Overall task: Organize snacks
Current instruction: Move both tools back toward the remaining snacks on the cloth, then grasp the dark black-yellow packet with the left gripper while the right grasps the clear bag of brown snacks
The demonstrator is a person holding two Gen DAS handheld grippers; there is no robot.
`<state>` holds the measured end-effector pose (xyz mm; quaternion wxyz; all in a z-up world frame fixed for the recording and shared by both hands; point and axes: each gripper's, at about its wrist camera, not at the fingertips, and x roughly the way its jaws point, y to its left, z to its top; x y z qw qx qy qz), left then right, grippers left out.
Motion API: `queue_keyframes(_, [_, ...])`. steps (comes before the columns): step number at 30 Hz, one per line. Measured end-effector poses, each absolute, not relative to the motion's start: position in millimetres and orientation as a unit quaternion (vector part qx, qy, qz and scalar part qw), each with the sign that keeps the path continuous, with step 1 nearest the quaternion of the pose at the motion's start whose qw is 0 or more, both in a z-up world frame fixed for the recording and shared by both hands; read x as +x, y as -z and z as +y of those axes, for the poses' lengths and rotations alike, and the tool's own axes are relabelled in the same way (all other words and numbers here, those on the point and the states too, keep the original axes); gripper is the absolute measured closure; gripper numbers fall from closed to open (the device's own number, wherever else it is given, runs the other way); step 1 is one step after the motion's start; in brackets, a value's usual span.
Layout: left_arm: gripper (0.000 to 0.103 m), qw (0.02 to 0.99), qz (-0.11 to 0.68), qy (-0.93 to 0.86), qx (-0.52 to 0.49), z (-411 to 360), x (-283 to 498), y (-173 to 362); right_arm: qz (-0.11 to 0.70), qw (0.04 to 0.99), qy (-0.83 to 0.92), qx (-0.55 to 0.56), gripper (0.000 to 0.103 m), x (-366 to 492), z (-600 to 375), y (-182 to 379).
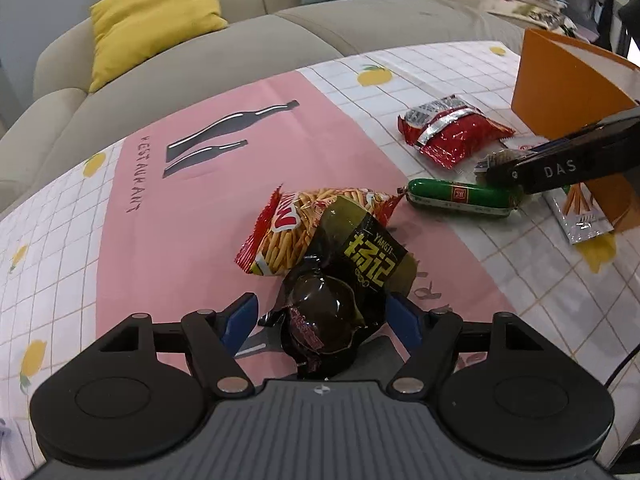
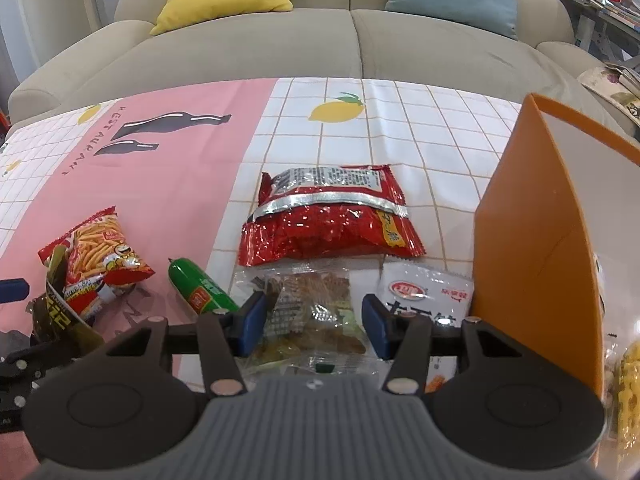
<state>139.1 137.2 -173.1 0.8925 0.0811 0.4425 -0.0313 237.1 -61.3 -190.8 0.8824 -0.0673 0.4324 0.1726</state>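
My left gripper (image 1: pixel 322 314) is open around a dark olive-and-black snack pack (image 1: pixel 344 292), which lies between the blue pads on the pink mat; whether the pads touch it I cannot tell. A red fries bag (image 1: pixel 292 232) lies just behind it. My right gripper (image 2: pixel 314 320) is open over a clear snack packet (image 2: pixel 312 312) that lies between its fingers. A green sausage (image 2: pixel 200 292) lies to its left, a red foil bag (image 2: pixel 328 220) beyond, a white packet (image 2: pixel 428 296) to the right. The orange box (image 2: pixel 532 248) stands at the right.
The table wears a pink and lemon-print cloth (image 2: pixel 360 128). A beige sofa (image 2: pixel 320 44) with yellow and blue cushions runs behind the table. The right gripper's body (image 1: pixel 568 164) reaches in above the sausage (image 1: pixel 460 198) in the left wrist view.
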Motion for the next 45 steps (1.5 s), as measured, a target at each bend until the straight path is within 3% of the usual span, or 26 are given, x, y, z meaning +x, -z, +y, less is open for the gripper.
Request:
queue_keyframes(3, [0.023,0.89,0.45,0.042,0.061,142,147,180,0.432,0.883,-0.172,-0.068,0.051,235,-62,192])
queue_keyframes(14, [0.021,0.894,0.447,0.028,-0.002,155,147,190,0.451,0.874,-0.177,-0.045,0.054,237,-65,199])
queue_keyframes(25, [0.049,0.896,0.444,0.0,-0.007,151,143,188,0.42,0.888,-0.179,-0.052,0.061,217,-65,177])
queue_keyframes(45, [0.051,0.886,0.435,0.0,-0.159,131,119,121,0.407,0.893,-0.193,0.003,0.061,147,-99,127])
